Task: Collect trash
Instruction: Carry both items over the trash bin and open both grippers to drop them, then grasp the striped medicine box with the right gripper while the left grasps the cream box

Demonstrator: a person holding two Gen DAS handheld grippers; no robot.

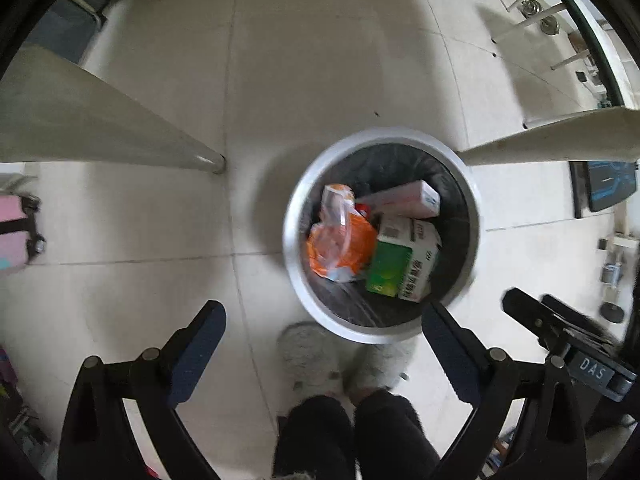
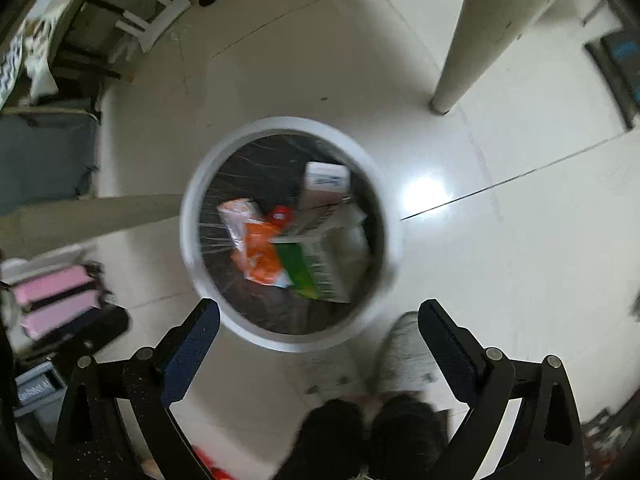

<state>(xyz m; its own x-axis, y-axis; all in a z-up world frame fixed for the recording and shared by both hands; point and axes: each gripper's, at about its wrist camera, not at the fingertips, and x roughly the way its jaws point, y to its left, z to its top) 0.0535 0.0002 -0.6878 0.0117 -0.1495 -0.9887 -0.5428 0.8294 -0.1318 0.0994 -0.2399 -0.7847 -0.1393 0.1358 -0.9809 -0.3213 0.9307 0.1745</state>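
Fingers (image 1: 208, 332) spread above bin (image 1: 294, 216); "DAS" on right gripper (image 1: 532, 316).

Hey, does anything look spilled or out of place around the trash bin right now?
Nothing stands out. The bin stands upright on the floor, and the orange bag, green box and white box all lie inside it. No litter shows on the tiles beside it. Both grippers, left and right, are open and empty.

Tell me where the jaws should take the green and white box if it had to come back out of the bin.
Probably from straight above, across the narrow thickness of the green and white box, at its raised white end. It leans tilted on top of the pile in the trash bin, the orange bag tight beside its green face.
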